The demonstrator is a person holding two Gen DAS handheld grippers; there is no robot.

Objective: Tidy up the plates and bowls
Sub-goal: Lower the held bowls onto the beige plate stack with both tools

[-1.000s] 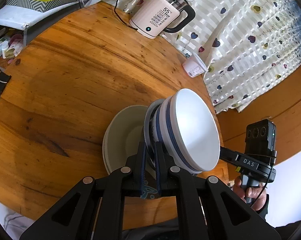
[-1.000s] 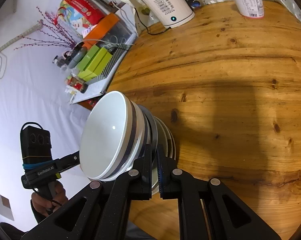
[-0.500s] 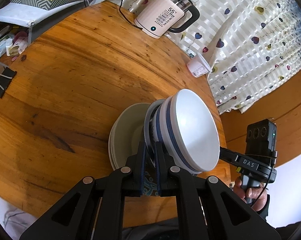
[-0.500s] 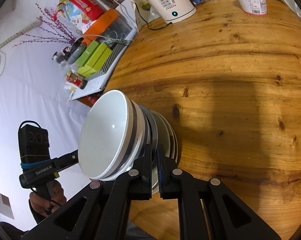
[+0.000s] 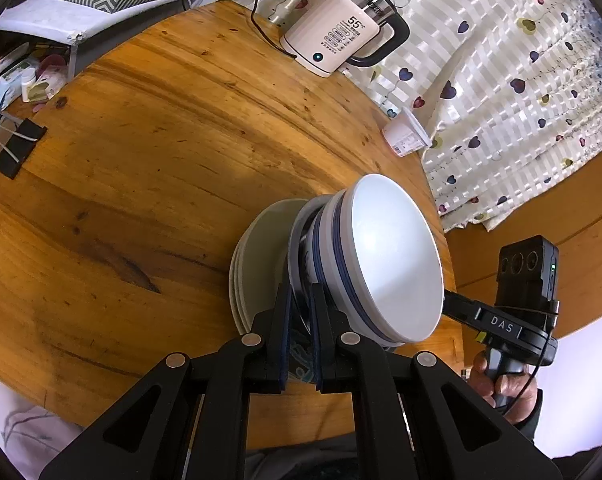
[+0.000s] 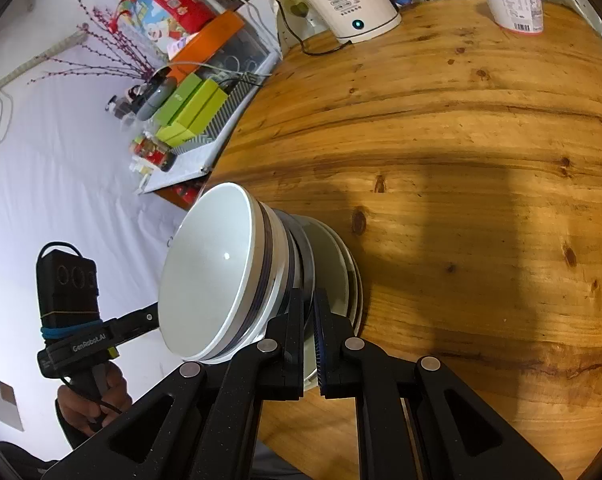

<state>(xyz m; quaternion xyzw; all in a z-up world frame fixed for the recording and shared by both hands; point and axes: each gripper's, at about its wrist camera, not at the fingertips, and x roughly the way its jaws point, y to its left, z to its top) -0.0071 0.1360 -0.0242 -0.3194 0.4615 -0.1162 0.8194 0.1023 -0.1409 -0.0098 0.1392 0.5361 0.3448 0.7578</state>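
Note:
A stack of white bowls with blue bands (image 5: 389,256) sits nested on a blue-patterned plate (image 5: 299,256), and pale plates (image 5: 257,264) lie under that. My left gripper (image 5: 300,296) is shut on the rim of the patterned plate from one side. My right gripper (image 6: 308,300) is shut on the same plate's rim from the opposite side. The same bowls (image 6: 209,272) and pale plates (image 6: 341,264) show in the right wrist view. The stack is over the wooden table (image 5: 141,152), near its edge; whether the pale plates rest on the wood is hidden.
A white electric kettle (image 5: 337,32) with a cord stands at the table's far edge. A white yogurt tub (image 5: 405,136) stands near the curtain-side edge. A black binder clip (image 5: 17,148) lies at the left edge. A cluttered shelf with green boxes (image 6: 193,108) is beside the table.
The stack and both grippers have shifted a little across the table toward the kettle side. Both grips are unchanged.

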